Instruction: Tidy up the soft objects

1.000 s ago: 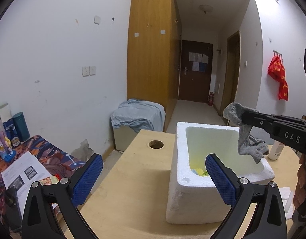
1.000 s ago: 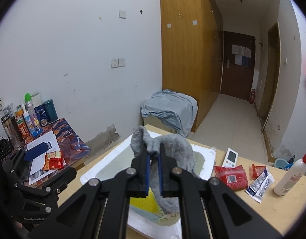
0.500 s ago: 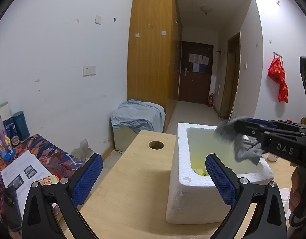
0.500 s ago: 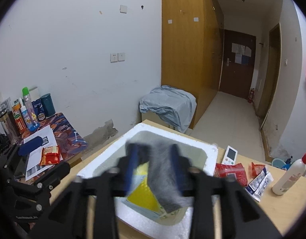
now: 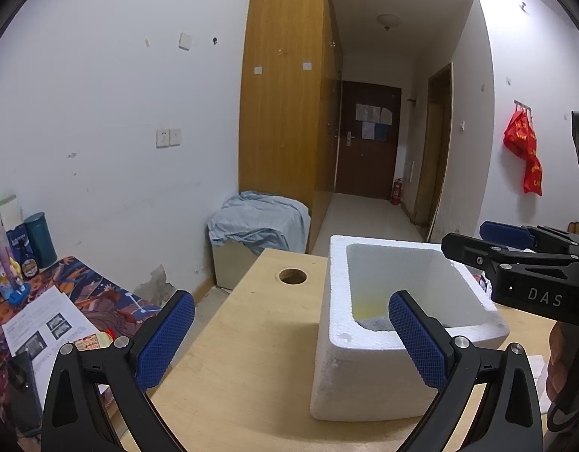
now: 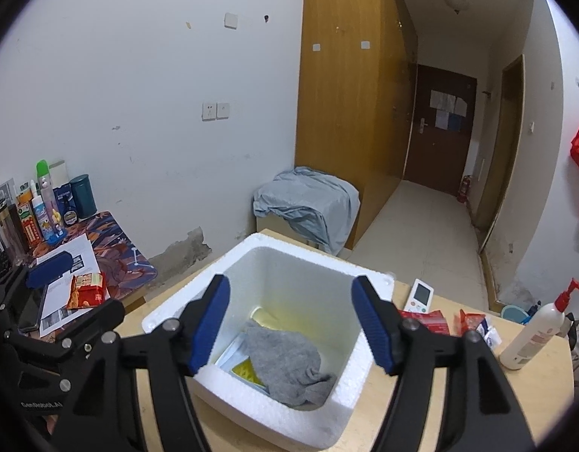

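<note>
A grey sock [image 6: 287, 363] lies crumpled at the bottom of the white foam box [image 6: 267, 243], on top of a yellow item [image 6: 246, 369]. My right gripper [image 6: 293, 324] hovers above the box with its jaws opening and nothing between them; the sock is below them. In the left wrist view the same foam box [image 5: 338, 376] stands on the wooden table, a bit of grey sock [image 5: 376, 324] showing inside. My left gripper [image 5: 289, 339] is open and empty in front of the box. The right gripper [image 5: 474, 243] reaches over the box's right rim.
The wooden table [image 5: 251, 339] has a round cable hole [image 5: 292, 276]. A white remote [image 6: 420, 295], red packets [image 6: 429, 320] and a pump bottle [image 6: 538, 329] lie right of the box. A side table [image 6: 112, 252] with bottles and papers stands left.
The right gripper opened and let go of the grey sock, which fell from above the box to its bottom. The left gripper stayed still.
</note>
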Available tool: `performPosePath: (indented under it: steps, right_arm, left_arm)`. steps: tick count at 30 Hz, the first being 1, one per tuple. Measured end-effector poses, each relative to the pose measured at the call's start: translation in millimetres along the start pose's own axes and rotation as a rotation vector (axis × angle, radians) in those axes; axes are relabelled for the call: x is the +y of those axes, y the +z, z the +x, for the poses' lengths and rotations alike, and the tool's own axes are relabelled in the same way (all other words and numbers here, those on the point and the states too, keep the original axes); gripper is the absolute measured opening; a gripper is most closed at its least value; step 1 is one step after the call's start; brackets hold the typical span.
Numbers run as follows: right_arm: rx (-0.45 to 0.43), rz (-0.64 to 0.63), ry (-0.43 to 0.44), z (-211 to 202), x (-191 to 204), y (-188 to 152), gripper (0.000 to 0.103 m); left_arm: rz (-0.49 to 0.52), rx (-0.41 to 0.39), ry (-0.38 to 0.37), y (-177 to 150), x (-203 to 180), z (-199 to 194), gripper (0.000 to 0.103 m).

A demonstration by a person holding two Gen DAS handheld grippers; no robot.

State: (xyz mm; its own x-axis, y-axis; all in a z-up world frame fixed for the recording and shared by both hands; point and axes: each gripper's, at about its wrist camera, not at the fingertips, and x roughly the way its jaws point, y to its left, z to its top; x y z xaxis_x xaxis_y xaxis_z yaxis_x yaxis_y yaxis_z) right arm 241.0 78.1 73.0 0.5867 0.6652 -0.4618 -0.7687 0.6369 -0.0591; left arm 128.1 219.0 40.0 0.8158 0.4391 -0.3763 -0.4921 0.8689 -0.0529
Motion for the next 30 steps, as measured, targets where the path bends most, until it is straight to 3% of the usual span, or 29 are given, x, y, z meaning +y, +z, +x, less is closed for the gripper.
performPosePath:
  steps: [8, 12, 16, 21, 30]
  right_arm:
    - [-0.019, 0.021, -0.02, -21.7, -5.2, -6.1, 0.072]
    - [-0.053, 0.047, -0.04, -41.6, -10.0, -10.6, 0.082]
    - [-0.076, 0.057, -0.057, -60.2, -12.0, -14.1, 0.083]
    - [-0.112, 0.076, -0.097, -87.1, -16.8, -21.6, 0.103]
    - [-0.147, 0.099, -0.143, -121.1, -20.7, -34.3, 0.103]
  left_arm:
    - [0.01, -0.011, -0.017, -0.9, -7.8, -14.7, 0.103]
    - [0.021, -0.02, -0.044, -2.5, -15.8, -28.0, 0.103]
    - [0.037, -0.032, -0.066, -4.0, -25.7, -40.6, 0.103]
    - [0.049, -0.048, -0.09, -7.6, -36.2, -61.0, 0.103]
    - [0.058, -0.066, -0.107, -11.7, -45.1, -86.9, 0.103]
